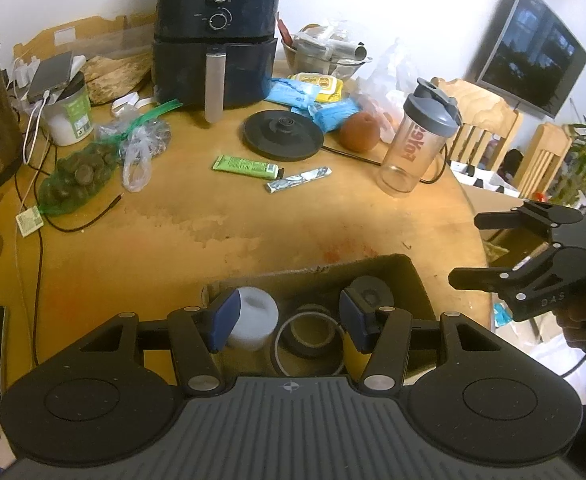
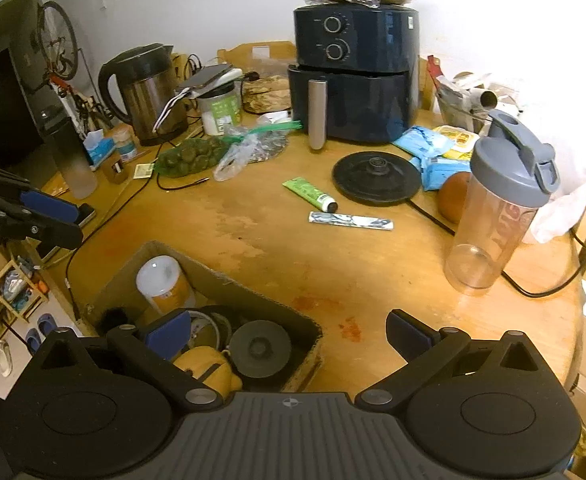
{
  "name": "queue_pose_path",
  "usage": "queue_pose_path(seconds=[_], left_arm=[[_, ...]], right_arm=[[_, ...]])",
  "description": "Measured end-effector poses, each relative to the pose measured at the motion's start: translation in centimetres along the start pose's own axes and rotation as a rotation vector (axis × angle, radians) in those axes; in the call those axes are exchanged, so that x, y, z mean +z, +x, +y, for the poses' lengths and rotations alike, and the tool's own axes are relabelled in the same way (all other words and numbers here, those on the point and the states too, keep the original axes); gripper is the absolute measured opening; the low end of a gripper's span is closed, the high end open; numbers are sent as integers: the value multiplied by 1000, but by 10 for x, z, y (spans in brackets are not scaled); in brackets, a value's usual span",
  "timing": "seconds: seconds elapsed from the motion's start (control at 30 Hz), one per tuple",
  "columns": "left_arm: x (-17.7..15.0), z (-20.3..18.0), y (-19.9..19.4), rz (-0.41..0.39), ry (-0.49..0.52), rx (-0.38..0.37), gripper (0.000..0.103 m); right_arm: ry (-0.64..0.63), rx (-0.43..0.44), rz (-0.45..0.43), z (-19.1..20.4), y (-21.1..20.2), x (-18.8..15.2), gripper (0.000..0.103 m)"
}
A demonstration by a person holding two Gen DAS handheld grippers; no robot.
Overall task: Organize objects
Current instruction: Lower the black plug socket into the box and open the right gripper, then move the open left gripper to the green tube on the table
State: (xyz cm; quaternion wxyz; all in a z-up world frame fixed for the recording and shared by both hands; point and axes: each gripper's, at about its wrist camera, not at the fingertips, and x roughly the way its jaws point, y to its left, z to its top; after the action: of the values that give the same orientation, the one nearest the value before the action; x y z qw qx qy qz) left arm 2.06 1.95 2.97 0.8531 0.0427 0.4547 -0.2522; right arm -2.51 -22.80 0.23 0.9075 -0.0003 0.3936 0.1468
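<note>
A cardboard box [image 1: 413, 280] sits at the near edge of the round wooden table [image 1: 253, 216]. It holds a white-lidded jar [image 1: 253, 316], a tape roll [image 1: 309, 336] and a black round lid [image 1: 369, 292]. My left gripper [image 1: 287, 320] is open and empty above the box. My right gripper [image 2: 289, 334] is open and empty over the box's right edge [image 2: 313, 344]; it also shows in the left wrist view [image 1: 463, 248]. A green tube [image 1: 247, 167], a foil stick packet [image 1: 297, 179] and a clear shaker bottle [image 1: 417, 140] lie farther on the table.
A dark air fryer [image 1: 215, 40] stands at the back. A black kettle base [image 1: 283, 134] with cord, an orange [image 1: 359, 131], blue packets [image 1: 293, 94], a net bag [image 1: 77, 180], a kettle [image 2: 145, 88] and cables crowd the table. Wooden chairs [image 1: 489, 120] stand right.
</note>
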Motion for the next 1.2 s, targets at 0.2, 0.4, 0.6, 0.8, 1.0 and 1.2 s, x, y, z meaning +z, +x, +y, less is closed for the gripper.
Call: queue_pose_path(seconds=[0.2, 0.4, 0.6, 0.8, 1.0, 1.2], left_arm=[[14, 4, 11, 2, 15, -1, 54], [23, 10, 22, 19, 35, -19, 54], [33, 19, 39, 46, 44, -28, 54], [48, 24, 54, 50, 47, -28, 54], [63, 30, 70, 59, 54, -35, 54], [76, 37, 86, 72, 62, -36, 54]], right_arm=[[27, -18, -7, -4, 6, 7, 103], [81, -43, 14, -11, 23, 9, 103], [113, -56, 23, -13, 32, 12, 103], [134, -72, 42, -17, 40, 15, 103], [150, -94, 45, -21, 43, 21, 103], [171, -118, 38, -28, 43, 28, 103]])
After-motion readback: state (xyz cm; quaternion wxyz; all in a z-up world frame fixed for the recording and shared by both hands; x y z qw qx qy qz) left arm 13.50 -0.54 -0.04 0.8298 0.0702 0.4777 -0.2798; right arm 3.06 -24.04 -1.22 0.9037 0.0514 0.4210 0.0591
